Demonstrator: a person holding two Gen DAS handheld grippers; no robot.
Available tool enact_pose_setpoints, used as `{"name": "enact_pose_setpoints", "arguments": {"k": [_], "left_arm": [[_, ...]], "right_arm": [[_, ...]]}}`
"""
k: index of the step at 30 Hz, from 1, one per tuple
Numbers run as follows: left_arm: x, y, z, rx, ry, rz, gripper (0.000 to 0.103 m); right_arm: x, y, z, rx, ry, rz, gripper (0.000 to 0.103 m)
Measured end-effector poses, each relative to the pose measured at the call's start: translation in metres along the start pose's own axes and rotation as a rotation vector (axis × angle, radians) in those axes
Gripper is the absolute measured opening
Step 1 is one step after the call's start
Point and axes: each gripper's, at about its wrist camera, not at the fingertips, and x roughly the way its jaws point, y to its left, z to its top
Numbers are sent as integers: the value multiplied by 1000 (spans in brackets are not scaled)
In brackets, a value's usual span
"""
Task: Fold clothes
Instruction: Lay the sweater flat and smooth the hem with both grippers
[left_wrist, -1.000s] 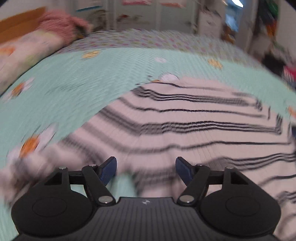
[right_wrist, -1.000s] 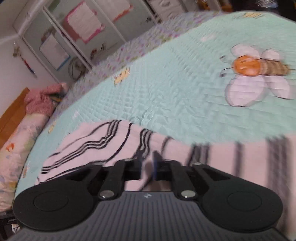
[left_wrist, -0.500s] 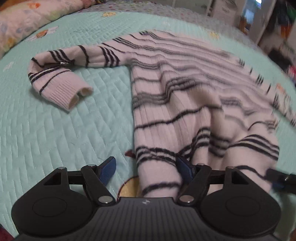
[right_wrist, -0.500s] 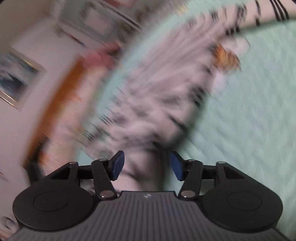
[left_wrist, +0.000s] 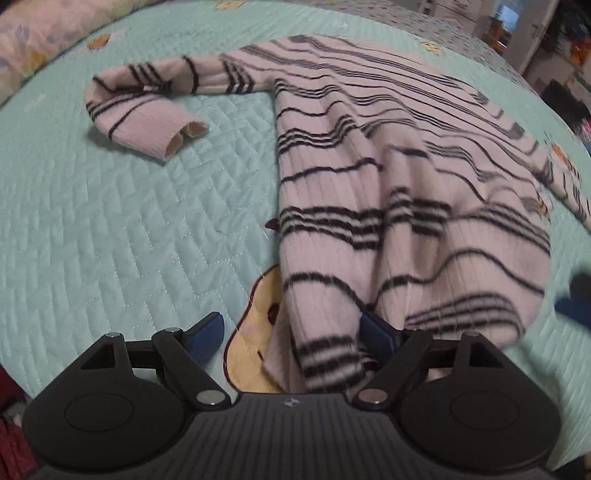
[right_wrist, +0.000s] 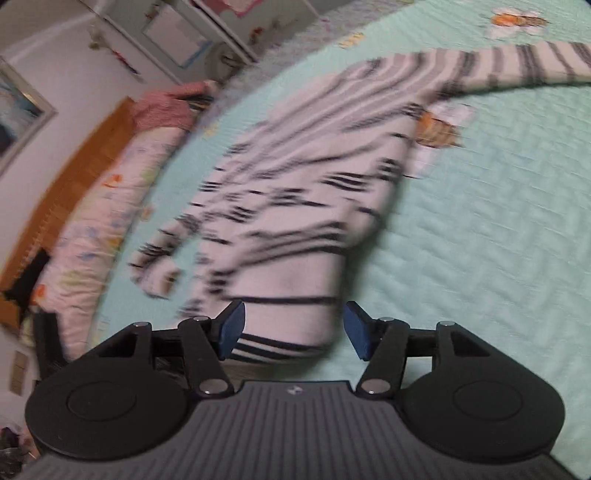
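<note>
A pale pink sweater with black stripes (left_wrist: 369, 166) lies spread on the mint quilt (left_wrist: 110, 221), one sleeve (left_wrist: 147, 107) doubled back at the far left. My left gripper (left_wrist: 291, 328) hangs over the sweater's near left corner. Its jaws are opening, with the fabric edge lying loose between them, against the right pad only. In the right wrist view the sweater (right_wrist: 295, 206) is blurred, its other sleeve (right_wrist: 535, 62) stretched out at the far right. My right gripper (right_wrist: 295, 317) is opening over the hem, with cloth between the pads but not pinched.
A floral bolster (right_wrist: 92, 229) and an orange wooden headboard (right_wrist: 74, 177) run along the left of the bed, with a pink cloth (right_wrist: 162, 110) at their far end. Cupboards stand beyond the bed. A yellow print (left_wrist: 258, 332) shows on the quilt under the left gripper.
The right gripper's jaws, together on the sweater a second ago, have spread apart. The left jaws widened slightly. Both views have swung to look along the sweater from its near edge.
</note>
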Motion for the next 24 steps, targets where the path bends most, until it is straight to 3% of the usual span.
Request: {"name": "enact_pose_setpoints", "arguments": {"k": [4, 7, 11, 16, 20, 24], "left_arm": [[0, 3, -3, -16, -3, -10, 85], [0, 5, -3, -19, -3, -20, 86], [3, 5, -4, -13, -12, -24, 90], [5, 3, -5, 0, -21, -19, 96], [7, 4, -6, 2, -26, -22, 99], [8, 3, -4, 1, -22, -21, 102]], "right_arm": [[27, 12, -2, 12, 58, 46, 69], [46, -1, -18, -17, 123, -73, 66], [30, -6, -36, -107, 107, -69, 66], [14, 2, -28, -40, 96, -150, 67], [17, 16, -22, -28, 65, -92, 71], [38, 6, -35, 8, 131, -95, 74]]}}
